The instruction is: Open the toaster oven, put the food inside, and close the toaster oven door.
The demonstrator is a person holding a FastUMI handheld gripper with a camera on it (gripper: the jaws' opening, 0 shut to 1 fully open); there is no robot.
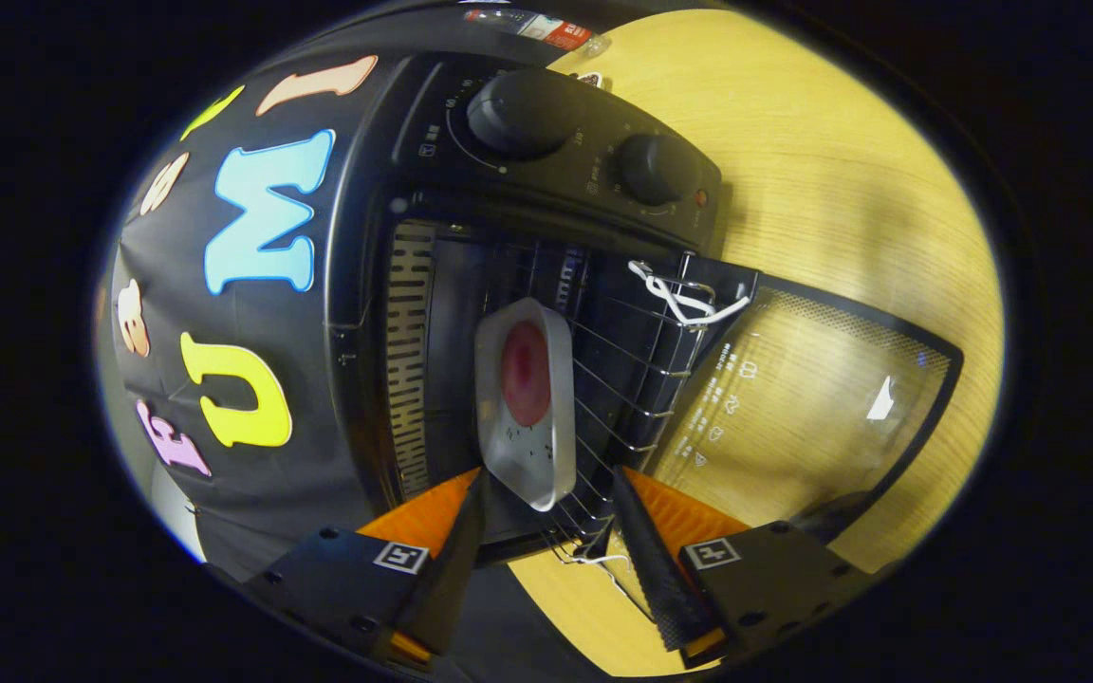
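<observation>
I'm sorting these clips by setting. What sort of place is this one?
Most likely a staged kitchen corner in a recording booth: a black toaster oven with its glass door open stands on a wooden tabletop, a white dish of food on its rack, just ahead of the open gripper.

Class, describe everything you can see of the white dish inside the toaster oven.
The white dish is a shallow, rounded-rectangular tray, smooth like ceramic or plastic, holding a reddish-pink piece of food. It rests on the wire rack inside the open toaster oven, just ahead of the gripper, whose fingers are spread apart and not touching it.
</observation>
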